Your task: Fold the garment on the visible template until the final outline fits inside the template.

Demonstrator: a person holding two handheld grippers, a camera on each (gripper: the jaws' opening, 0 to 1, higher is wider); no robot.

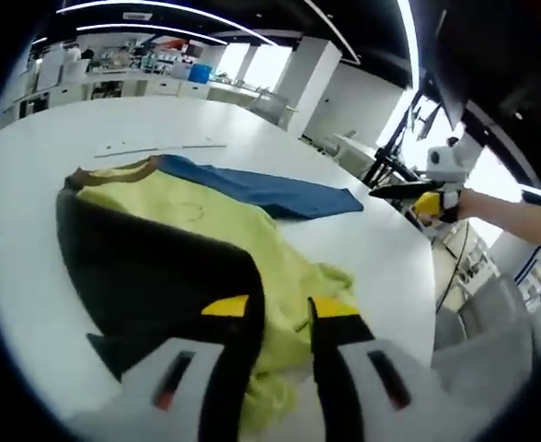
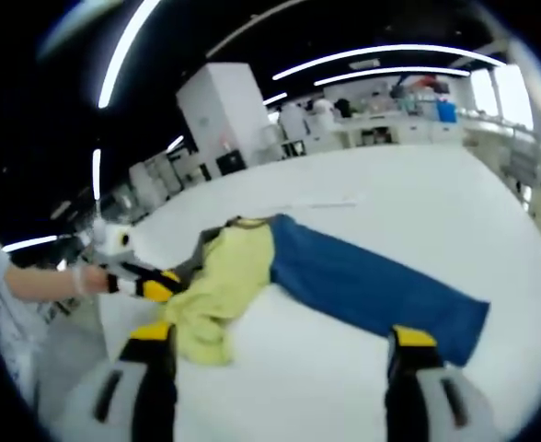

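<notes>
A garment lies on the white table (image 1: 372,249), with a yellow-green body (image 1: 206,216), a black part (image 1: 151,267) and a blue part (image 1: 270,189). My left gripper (image 1: 286,313) is shut on the yellow-green fabric at its near, bunched edge. In the right gripper view the same garment (image 2: 234,267) spreads from yellow-green to blue (image 2: 372,285), and the left gripper (image 2: 151,284) holds its left end. My right gripper (image 2: 284,345) is open above bare table in front of the blue part. It also appears as the right gripper (image 1: 408,193) past the table's edge. Thin template lines (image 1: 160,147) mark the table beyond the collar.
The table's rounded edge (image 1: 427,276) drops off to the right, with floor and stands beyond. Benches with equipment (image 1: 142,78) and a white pillar (image 1: 321,69) stand at the back. A person's forearm (image 1: 519,216) reaches in from the right.
</notes>
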